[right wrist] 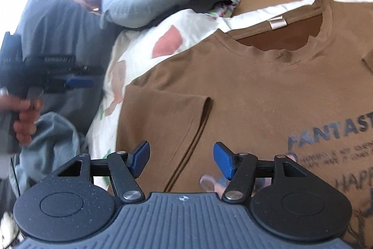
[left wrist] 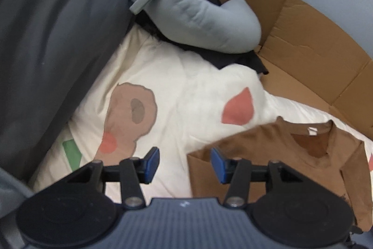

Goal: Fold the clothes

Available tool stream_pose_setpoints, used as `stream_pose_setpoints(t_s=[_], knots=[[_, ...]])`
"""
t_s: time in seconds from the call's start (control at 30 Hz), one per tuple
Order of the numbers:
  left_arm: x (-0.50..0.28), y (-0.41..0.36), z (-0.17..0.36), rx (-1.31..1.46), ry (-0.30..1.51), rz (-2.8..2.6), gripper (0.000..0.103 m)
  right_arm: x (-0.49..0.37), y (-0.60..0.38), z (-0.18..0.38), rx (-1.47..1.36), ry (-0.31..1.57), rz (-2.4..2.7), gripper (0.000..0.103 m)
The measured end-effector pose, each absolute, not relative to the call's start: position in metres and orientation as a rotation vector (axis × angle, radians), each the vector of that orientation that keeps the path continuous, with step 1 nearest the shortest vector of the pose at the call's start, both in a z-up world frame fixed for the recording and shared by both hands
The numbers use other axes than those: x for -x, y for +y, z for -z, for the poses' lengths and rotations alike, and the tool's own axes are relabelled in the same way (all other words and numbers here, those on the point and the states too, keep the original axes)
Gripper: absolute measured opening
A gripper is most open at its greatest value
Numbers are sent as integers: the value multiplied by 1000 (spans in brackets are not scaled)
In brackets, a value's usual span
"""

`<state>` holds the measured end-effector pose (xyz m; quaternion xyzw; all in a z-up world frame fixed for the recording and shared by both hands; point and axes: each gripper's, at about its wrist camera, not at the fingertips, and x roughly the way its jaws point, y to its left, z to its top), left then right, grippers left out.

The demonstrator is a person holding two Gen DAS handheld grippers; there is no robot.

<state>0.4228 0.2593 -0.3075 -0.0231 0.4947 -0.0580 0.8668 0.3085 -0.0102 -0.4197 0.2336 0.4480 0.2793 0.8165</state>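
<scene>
My brown shirt (right wrist: 256, 90) lies print-up on the white bedding (left wrist: 181, 95), one sleeve (right wrist: 163, 113) folded inward. Both my tongs, left (left wrist: 185, 160) and right (right wrist: 181, 155), are spread wide, empty. The body looks unfolded.

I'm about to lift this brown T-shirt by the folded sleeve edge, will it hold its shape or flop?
Probably flop: the brown T-shirt lies limp, with a puckered collar. It looks thin, so likely light. The folded sleeve may fall open, since nothing pins it and the right gripper is open above it.
</scene>
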Motion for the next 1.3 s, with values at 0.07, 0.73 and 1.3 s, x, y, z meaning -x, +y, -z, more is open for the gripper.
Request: stream_pose_setpoints(t_s=[0.07,0.73,1.3], knots=[[-428,263,318,81,1034,131,52,-317,-11,429,-544,985,-586,67],[-439,261,353,148,1056,146,44,-359,-6,463,-716,1042,-584,28],[-437,262,358,181,1076,132,37,-360,-14,435,-724,1073,-670,0]])
